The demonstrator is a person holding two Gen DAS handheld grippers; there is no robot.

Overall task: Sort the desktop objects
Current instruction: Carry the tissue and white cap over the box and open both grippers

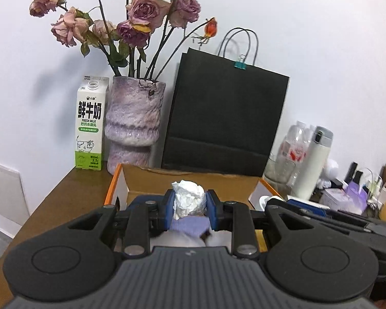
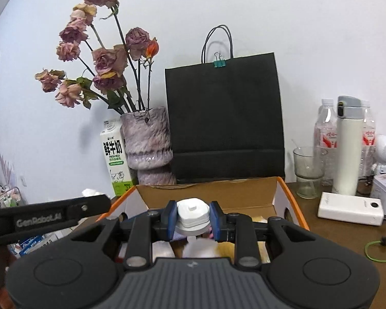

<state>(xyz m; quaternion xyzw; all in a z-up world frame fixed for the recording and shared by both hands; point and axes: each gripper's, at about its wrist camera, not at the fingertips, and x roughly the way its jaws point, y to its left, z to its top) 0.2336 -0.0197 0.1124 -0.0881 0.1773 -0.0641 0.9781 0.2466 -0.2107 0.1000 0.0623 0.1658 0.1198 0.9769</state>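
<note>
We are seeing a crumpled white tissue wad (image 1: 189,198) being pinched between the blue pads of the left gripper (image 1: 189,207), jaws narrow and pressing on both sides of it. It is sitting above the open cardboard box (image 1: 151,180) with orange edges, in front of the box's back wall. Below the wad, inside the box, something purple (image 1: 190,225) is showing – we cannot tell what it is.

The right gripper (image 2: 192,217) is clamping a white plastic cap-like piece (image 2: 192,212) between its blue pads, jaws likewise narrow and holding. It is also hanging over the same box (image 2: 280,193), above white and yellowish contents we cannot identify. In the right wrist view the left gripper's black finger (image 2: 51,215) is reaching in from the left edge, near the box's left corner.

Behind the box, against the white wall, a black paper bag (image 1: 226,118) is standing upright with a teal binder clip (image 1: 240,64) on its top edge. Just left of it a purple-white ceramic vase (image 1: 131,123) is holding dried roses (image 1: 141,13), and a milk carton (image 1: 88,123) is standing beside the vase – touching or nearly so.

Right of the box on the brown desk (image 2: 342,237): a clear glass (image 2: 307,172), a white thermos (image 2: 347,146), 2 clear water bottles (image 2: 325,134) behind it, a white power bank (image 2: 351,211) lying flat, and a green cord (image 2: 375,251).
</note>
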